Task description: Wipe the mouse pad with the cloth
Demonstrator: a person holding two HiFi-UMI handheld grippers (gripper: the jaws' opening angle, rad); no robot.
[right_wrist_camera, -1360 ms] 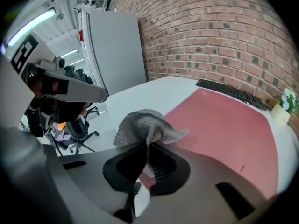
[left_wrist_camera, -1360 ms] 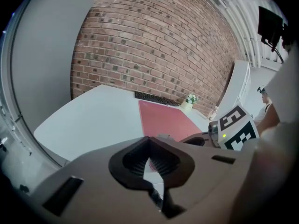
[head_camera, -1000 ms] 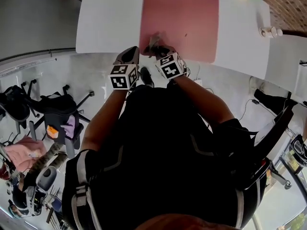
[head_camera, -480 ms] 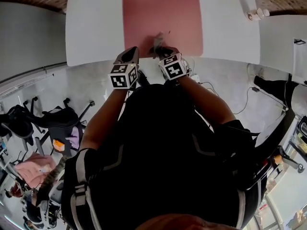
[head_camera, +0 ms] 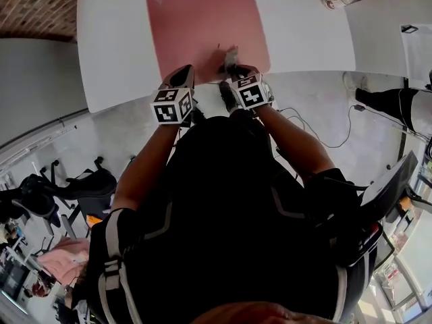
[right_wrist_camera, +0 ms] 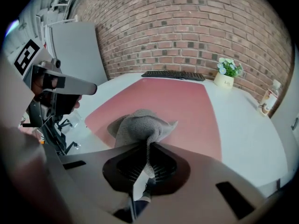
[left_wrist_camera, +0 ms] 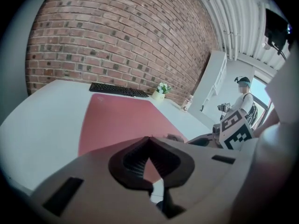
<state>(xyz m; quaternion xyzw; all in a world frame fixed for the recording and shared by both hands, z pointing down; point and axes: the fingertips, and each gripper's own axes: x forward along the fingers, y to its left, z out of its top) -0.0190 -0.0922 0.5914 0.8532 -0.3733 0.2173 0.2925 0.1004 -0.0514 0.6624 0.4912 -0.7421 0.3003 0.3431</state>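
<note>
Black top [head_camera: 223,201], grey piping [head_camera: 164,225], beige fingers [left_wrist_camera: 93,171], black-and-white marker cubes [head_camera: 167,106]

cloth [right_wrist_camera: 140,125] on mouse pad [right_wrist_camera: 173,101] near edge | keyboard [right_wrist_camera: 173,75] behind mouse pad | plant [right_wrist_camera: 227,73] right of keyboard

Bright, even light; strong fisheye bending with dark vignetted edges.
</note>
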